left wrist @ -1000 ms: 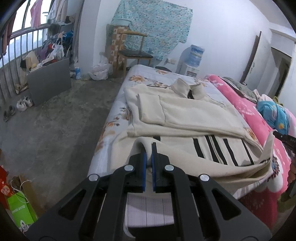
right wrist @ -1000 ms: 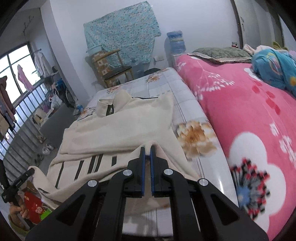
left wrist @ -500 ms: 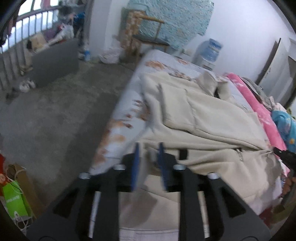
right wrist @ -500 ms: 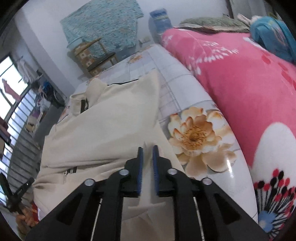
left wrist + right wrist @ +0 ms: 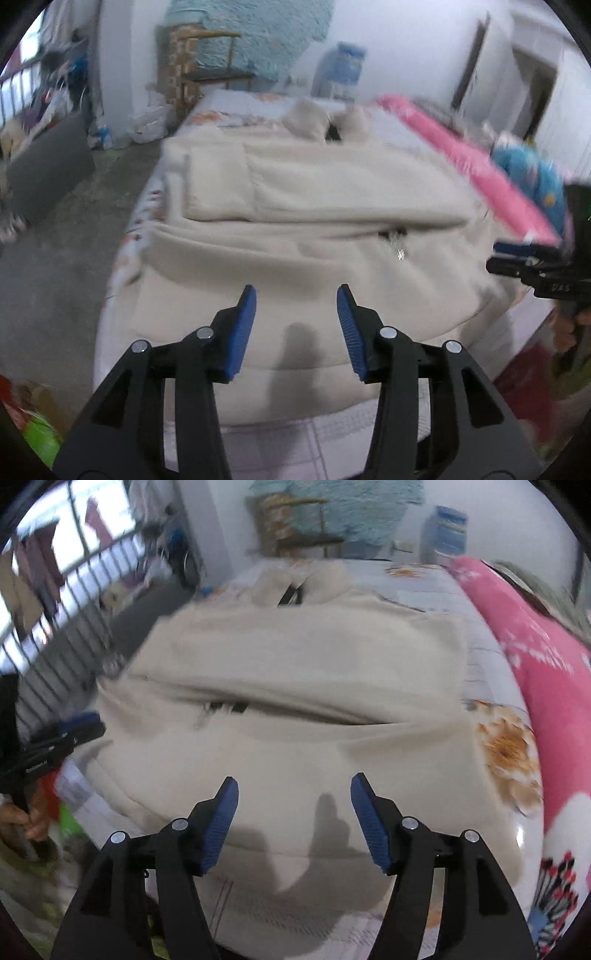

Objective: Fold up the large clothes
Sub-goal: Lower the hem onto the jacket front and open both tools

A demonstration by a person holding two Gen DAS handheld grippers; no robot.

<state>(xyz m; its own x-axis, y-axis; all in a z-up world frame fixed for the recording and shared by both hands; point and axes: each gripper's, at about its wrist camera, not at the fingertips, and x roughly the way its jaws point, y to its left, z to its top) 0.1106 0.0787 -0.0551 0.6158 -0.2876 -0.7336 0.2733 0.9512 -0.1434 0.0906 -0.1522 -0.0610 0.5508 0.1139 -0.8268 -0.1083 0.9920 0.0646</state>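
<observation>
The left gripper and right gripper hang over the folded cream jacket, jaws opening with nothing between them. It lies on a floral bedsheet beside a pink blanket; a water dispenser stands by the white wall, and no writing is legible.

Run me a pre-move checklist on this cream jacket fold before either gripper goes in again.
1. Left gripper free of cloth: ok, jaws opening, nothing between them.
2. Right gripper free of cloth: ok, jaws opening, nothing between them.
3. Bottom half of the cream jacket folded up over the body: ok, the lower edge lies across the middle by the zipper pull.
4. Sleeves tucked in: ok, folded sleeve lies on the chest.
5. Jacket fully on the bed: cannot tell, near edge sits at the mattress edge.
6. Fold edges square: cannot tell, pictures blurred.
</observation>
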